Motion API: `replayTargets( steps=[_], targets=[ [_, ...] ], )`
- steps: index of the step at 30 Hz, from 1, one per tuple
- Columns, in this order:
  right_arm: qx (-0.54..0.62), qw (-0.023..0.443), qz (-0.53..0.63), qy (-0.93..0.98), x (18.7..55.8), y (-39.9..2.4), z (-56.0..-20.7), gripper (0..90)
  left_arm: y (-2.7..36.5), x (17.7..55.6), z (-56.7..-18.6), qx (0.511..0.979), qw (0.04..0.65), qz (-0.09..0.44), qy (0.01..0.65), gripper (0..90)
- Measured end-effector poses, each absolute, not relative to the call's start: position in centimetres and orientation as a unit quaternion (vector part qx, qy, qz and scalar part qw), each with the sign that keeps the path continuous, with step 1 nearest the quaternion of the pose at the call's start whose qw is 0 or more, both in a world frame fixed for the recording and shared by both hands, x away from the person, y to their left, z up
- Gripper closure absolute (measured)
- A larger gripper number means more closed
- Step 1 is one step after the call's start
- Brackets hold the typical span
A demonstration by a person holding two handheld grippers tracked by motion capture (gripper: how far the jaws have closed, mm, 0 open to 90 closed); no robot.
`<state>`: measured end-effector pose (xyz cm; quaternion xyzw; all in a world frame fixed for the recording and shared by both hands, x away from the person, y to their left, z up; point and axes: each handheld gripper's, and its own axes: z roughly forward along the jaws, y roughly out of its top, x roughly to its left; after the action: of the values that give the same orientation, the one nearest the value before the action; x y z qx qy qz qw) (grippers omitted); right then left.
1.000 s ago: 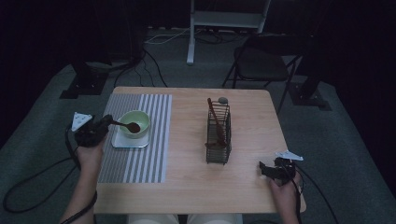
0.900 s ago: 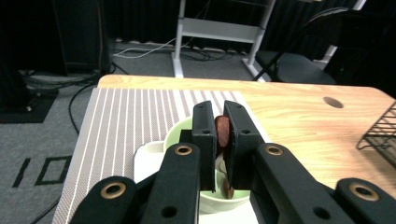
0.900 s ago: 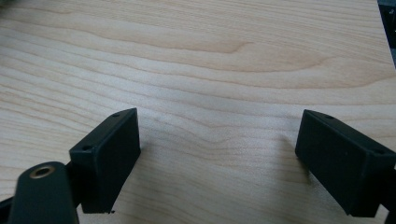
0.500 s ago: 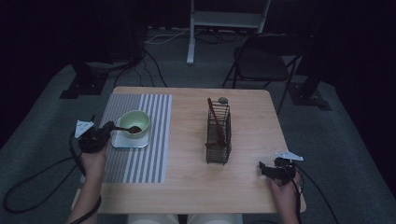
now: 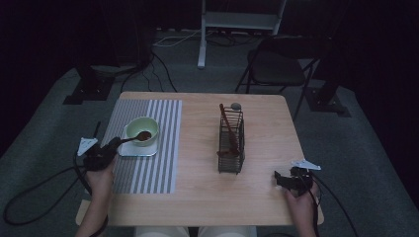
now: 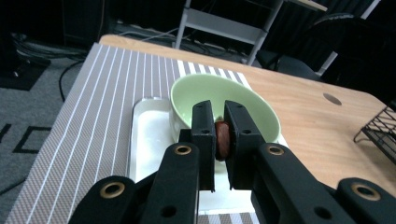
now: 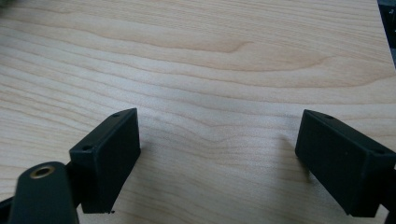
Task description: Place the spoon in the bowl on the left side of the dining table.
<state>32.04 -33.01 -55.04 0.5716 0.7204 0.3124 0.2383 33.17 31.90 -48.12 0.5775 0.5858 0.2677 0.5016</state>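
Lower and nearer the person than a second ago, the left hand-held gripper (image 5: pixel 109 149) is clenched on the handle of a brown wooden spoon (image 5: pixel 137 138), whose long axis runs from the jaws up and to the right so that its head rests inside the green bowl (image 5: pixel 149 127) on the small white tray (image 5: pixel 129 150) over the striped mat (image 5: pixel 163 163). Well apart on the bare worktop (image 5: pixel 197 197), the right hand-held gripper (image 5: pixel 282 179) has kept its place with jaws released and nothing between them, short of the wire basket (image 5: pixel 231 163), so the left hand is plainly nearer, and I judge the coming move turns on the head lying beyond the jaws, over the bowl.
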Motion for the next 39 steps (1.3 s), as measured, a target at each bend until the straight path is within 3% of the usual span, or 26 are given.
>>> replayTargets(
  steps=[11, 20, 30, 33, 34, 36, 38, 39],
  targets=[
    [0.572, 0.238, 0.312, 0.72, 32.0, -33.0, -55.0, 13.2, 32.1, 32.4, -48.6, 0.602, 0.489, 0.27, 0.57, 75.6],
    [0.572, 0.238, 0.312, 0.72, 32.0, -33.0, -55.0, 13.2, 32.3, 31.5, -48.7, 0.614, 0.461, 0.298, 0.568, 54.5],
    [0.572, 0.238, 0.312, 0.72, 32.0, -33.0, -55.0, 13.2, 32.3, 30.0, -48.7, 0.62, 0.447, 0.309, 0.567, 44.6],
    [0.572, 0.238, 0.312, 0.72, 32.0, -33.0, -55.0, 13.2, 32.2, 29.5, -48.9, 0.624, 0.438, 0.31, 0.568, 37.1],
    [0.572, 0.238, 0.312, 0.72, 32.0, -33.0, -55.0, 13.2, 32.2, 29.4, -48.9, 0.624, 0.433, 0.311, 0.571, 29.1],
    [0.572, 0.238, 0.312, 0.72, 32.0, -33.0, -55.0, 13.2, 32.2, 29.2, -49.0, 0.622, 0.433, 0.304, 0.577, 27.2],
    [0.572, 0.238, 0.312, 0.72, 32.0, -33.0, -55.0, 13.2, 32.3, 29.0, -49.1, 0.624, 0.428, 0.296, 0.583, 16.9],
    [0.572, 0.238, 0.312, 0.72, 32.0, -33.0, -55.0, 13.2, 32.4, 28.9, -49.2, 0.628, 0.427, 0.293, 0.581, 16.7]
  ],
)
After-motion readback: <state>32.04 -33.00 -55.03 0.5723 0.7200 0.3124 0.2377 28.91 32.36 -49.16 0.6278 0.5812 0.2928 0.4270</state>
